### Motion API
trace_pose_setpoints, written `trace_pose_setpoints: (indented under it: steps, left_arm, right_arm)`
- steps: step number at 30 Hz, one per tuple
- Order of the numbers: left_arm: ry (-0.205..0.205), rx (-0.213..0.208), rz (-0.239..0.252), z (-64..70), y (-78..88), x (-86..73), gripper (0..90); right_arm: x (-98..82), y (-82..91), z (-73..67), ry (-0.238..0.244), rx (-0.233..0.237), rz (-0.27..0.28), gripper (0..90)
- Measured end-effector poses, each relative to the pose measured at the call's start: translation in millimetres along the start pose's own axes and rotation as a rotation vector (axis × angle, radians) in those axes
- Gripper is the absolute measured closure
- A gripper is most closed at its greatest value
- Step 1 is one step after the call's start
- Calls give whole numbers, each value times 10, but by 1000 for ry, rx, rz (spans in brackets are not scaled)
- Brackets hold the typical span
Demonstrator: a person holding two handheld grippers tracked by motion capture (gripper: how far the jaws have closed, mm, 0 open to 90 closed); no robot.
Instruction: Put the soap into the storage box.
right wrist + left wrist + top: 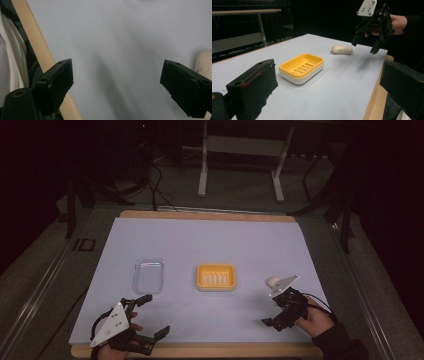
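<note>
A yellow soap dish with a slotted floor sits mid-table on the white sheet. To its right lies a cream bar of soap, whose edge appears at the right of the right gripper view. My right gripper hovers open just in front of the soap, holding nothing. My left gripper is open and empty near the front left, aimed across the table toward the dish.
A clear plastic lid or tray lies left of the dish. The table's wooden front edge runs close to both hands. Frame legs and cables lie on the floor behind the table.
</note>
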State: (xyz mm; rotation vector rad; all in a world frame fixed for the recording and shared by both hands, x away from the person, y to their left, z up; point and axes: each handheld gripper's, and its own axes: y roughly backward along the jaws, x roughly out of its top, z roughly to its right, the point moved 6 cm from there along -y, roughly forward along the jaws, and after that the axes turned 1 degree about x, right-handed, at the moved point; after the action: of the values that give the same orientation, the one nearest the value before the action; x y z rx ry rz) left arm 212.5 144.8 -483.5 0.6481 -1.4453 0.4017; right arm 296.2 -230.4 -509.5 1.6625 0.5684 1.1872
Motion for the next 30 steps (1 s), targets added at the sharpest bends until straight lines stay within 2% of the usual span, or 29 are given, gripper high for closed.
trace_pose_setpoints:
  steps: [5, 8, 10, 14, 19, 22, 23, 24, 30]
  left_arm:
    - [-1, 0, -2, 0, -4, -4, 11]
    - [-2, -1, -4, 1, -5, -5, 11]
    - [-2, -1, -5, 2, -5, -6, 11]
    - [-3, -1, -7, 2, -7, -8, 11]
    - [-4, -3, -9, 8, -10, -11, 11]
    - [-5, -2, -10, 9, -11, -12, 11]
    - [-5, -2, -10, 9, -11, -12, 11]
    - [-5, -2, -14, 10, -13, -14, 11]
    - [-9, -2, -17, 10, -16, -17, 11]
  right_arm:
    - [-24, -21, 33, -16, -2, -40, 111]
    - [-62, -47, 68, -41, -18, -109, 111]
    - [-79, -62, 88, -47, -22, -132, 112]
    - [-90, -55, 120, -56, -40, -153, 112]
    - [-119, -71, 123, -65, -13, -194, 113]
    - [-135, -73, 133, -73, -21, -214, 123]
    - [-143, -73, 138, -83, -15, -224, 123]
    - [-171, -65, 165, -99, -19, -260, 123]
    - [-236, -47, 212, -151, -10, -332, 123]
